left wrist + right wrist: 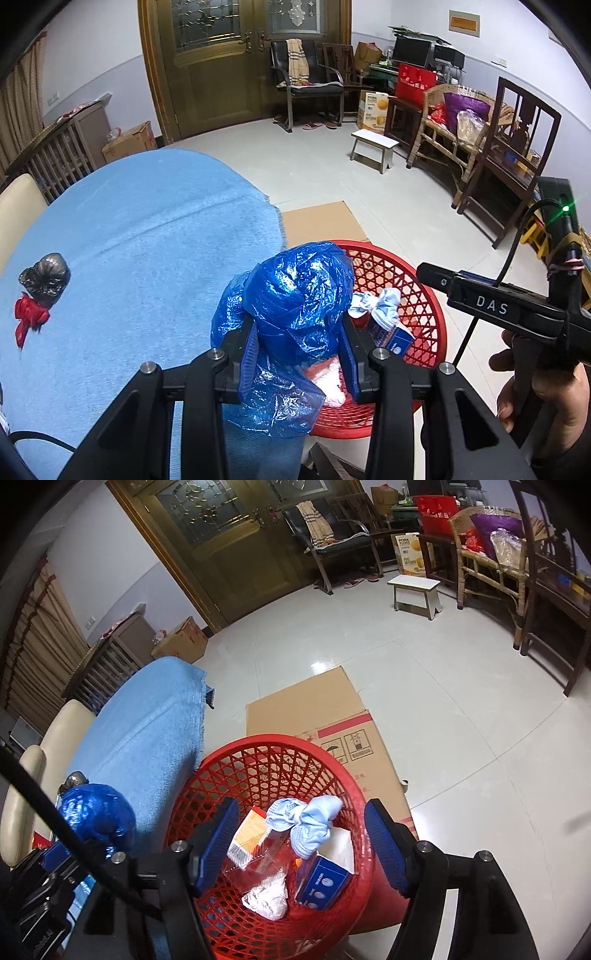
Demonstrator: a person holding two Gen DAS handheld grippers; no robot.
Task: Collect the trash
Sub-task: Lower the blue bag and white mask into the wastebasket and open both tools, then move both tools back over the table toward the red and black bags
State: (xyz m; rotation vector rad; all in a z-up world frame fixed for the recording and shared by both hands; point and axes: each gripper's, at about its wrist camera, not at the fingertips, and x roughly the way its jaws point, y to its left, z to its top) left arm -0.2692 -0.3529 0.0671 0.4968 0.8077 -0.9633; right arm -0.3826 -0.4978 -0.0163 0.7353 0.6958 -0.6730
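The left gripper (301,354) has its fingers (248,354) closed partway on a crumpled blue plastic bag (295,299), the blue pads pressing into the bag from both sides. Most of the bag bulges up above the fingertips, and a loose flap hangs down between the fingers toward the camera. The held bag hangs at the near-left rim of the red mesh wastebasket (406,280), over the line where the basket meets the blue-cloth-covered surface (147,240).

The right gripper (301,845) hovers directly over the wastebasket (266,764) with its fingers (218,845) spread wide and nothing between them. No earlier picture is there to compare. Below the open fingers, inside the basket, lie a crumpled pale blue face mask (310,819), an orange and white wrapper (247,834), a blue carton (323,882), a wad of white paper (267,897) and a piece of clear plastic film (271,853).

Well to the left of the basket, on the blue cloth, a crumpled black plastic bag (46,277) rests touching a red scrap (29,317). A flattened cardboard box (332,716) lies on the floor just behind the basket. A person's hand (546,387) grips the handle of the right gripper's body to the right of the basket.
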